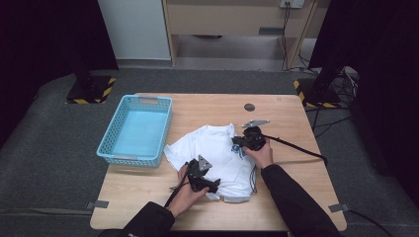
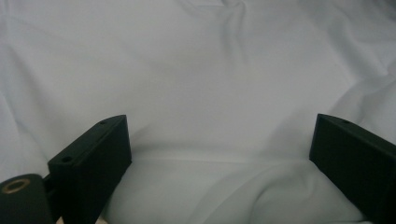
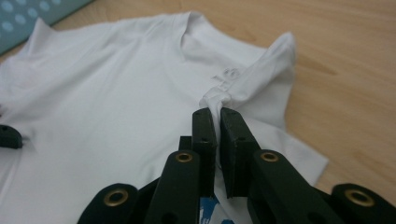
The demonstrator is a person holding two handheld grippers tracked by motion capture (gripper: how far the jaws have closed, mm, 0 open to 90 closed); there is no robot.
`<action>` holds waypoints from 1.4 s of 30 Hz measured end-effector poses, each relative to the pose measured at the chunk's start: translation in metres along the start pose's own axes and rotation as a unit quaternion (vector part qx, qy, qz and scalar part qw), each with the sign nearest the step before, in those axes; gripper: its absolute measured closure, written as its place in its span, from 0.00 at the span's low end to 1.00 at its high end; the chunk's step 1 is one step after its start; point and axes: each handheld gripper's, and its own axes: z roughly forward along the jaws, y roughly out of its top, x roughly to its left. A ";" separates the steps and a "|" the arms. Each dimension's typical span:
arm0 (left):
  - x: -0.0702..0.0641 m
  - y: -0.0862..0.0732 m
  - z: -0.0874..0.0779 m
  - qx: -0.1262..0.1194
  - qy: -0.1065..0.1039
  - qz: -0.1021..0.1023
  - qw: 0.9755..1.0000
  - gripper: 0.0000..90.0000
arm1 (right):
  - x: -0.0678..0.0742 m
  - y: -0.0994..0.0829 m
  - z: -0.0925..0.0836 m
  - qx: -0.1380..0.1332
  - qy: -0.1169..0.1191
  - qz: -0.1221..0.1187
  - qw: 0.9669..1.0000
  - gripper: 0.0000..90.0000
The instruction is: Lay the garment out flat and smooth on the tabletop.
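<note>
one white t-shirt (image 1: 217,155) spread on the table (image 1: 296,148), right of one blue basket (image 1: 136,129), right gripper (image 3: 218,112) clenched on a pinched fold of it, left gripper (image 2: 219,140) released, jaws spread over the cloth, chest print partly hidden

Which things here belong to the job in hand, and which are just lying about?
In use: crumpled white cotton T-shirt; right gripper pinching its fabric; left gripper open over it.
Lying about: light blue plastic basket; small round dark disc.
</note>
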 end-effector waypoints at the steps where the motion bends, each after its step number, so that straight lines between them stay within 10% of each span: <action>1: 0.000 0.000 0.000 0.000 0.000 0.000 1.000 0.05 | 0.004 -0.003 0.005 0.007 0.001 -0.002 1.000 0.93; 7: 0.000 0.000 0.000 0.001 0.000 0.000 1.000 0.05 | 0.008 -0.007 0.016 0.031 0.014 -0.010 0.999 0.70; 13: 0.000 0.000 0.000 0.000 0.000 0.000 1.000 0.05 | -0.010 0.010 -0.008 -0.032 -0.005 0.003 0.999 0.50; 23: 0.000 0.000 0.000 0.000 0.000 0.000 1.000 0.05 | -0.033 -0.011 0.009 0.029 -0.032 0.010 0.999 0.56; 28: 0.000 0.000 0.000 0.000 0.000 0.000 1.000 0.05 | -0.031 -0.015 0.006 0.024 -0.034 0.000 0.999 0.88; 42: 0.000 0.000 0.000 0.000 0.000 0.000 1.000 0.05 | -0.066 -0.007 -0.030 -0.023 -0.084 0.055 0.995 0.95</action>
